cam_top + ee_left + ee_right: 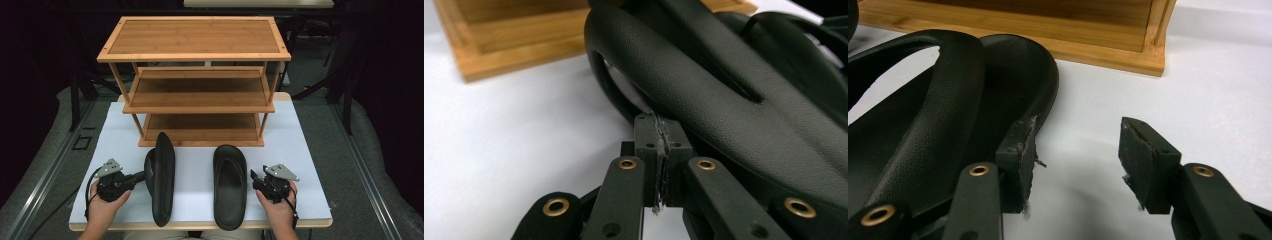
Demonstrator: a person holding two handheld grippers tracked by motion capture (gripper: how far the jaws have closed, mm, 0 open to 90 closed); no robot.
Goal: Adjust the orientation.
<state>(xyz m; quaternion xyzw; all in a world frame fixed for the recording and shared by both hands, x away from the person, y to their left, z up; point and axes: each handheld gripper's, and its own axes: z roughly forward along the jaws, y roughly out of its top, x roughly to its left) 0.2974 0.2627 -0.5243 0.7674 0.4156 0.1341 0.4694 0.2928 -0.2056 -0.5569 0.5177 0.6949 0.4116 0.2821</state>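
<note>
Two black sandals lie on the white table point(300, 150). The left sandal point(160, 177) point(724, 85) is tipped on its side. The right sandal point(230, 185) point(948, 125) lies flat, sole down. My left gripper point(141, 176) point(657, 145) points at the left sandal's side; its pads are pressed together with nothing between them, and their tips are right against the strap. My right gripper point(255, 179) point(1078, 150) is open beside the right sandal's right edge. One of its fingers point(1018, 150) is close to the sole's rim, and the other stands over bare table.
A three-tier bamboo rack point(195, 85) point(514, 35) point(1048, 30) stands at the back of the table, its shelves bare and its bottom shelf just behind the sandals' far ends. Dark stands and grey floor surround the table.
</note>
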